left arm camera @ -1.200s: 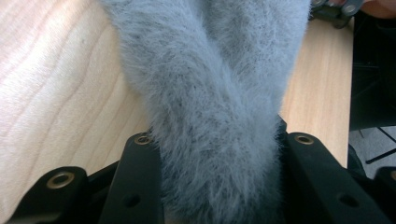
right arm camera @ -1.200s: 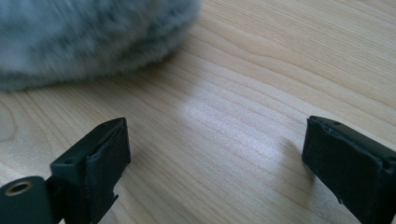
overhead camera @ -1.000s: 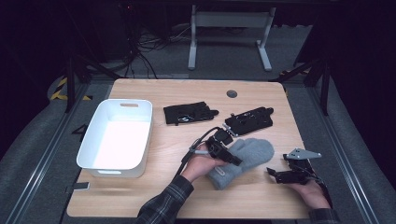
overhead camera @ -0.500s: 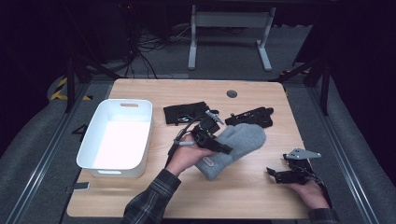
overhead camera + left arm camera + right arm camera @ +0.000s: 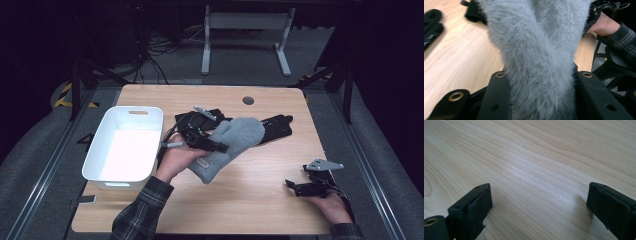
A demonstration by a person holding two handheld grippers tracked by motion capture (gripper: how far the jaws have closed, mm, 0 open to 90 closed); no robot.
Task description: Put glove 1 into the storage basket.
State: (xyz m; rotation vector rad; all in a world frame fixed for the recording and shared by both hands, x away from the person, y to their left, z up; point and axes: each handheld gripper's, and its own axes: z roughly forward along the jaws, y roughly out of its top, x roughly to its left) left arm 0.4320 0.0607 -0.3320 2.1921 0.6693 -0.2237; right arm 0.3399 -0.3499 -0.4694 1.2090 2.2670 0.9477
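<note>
Worktop (image 5: 250, 200) of pale wood fills the high view, and above its middle the left gripper (image 5: 212, 145) holds a grey fuzzy mitten (image 5: 232, 142), its jaws closed on the mitten near the cuff end, so that the mitten slants from the person's left hand (image 5: 175, 160) up toward the far right. The mitten looks lifted clear of the wood, though from this height that is hard to be sure of. Just left of it sits a white bin (image 5: 125, 145), open at the top, near the worktop's left edge. Behind the mitten lie two black flat things (image 5: 275, 127), partly hidden by it, and a small dark round disc (image 5: 248, 100) lies near the far edge. At the near right corner the right gripper (image 5: 292, 186) rests low over bare wood in the right hand (image 5: 330, 205), well apart from the mitten. In the left gripper view the grey mitten (image 5: 536, 55) rises between the two black jaws, pinched at both sides, with wood beneath it and black straps (image 5: 431, 25) lying at the far left; a hand in a plaid sleeve (image 5: 621, 40) shows at the upper right. In the right gripper view the right gripper (image 5: 539, 202) has its jaws spread wide with nothing between them, pointing down at bare wood grain (image 5: 536, 157).
</note>
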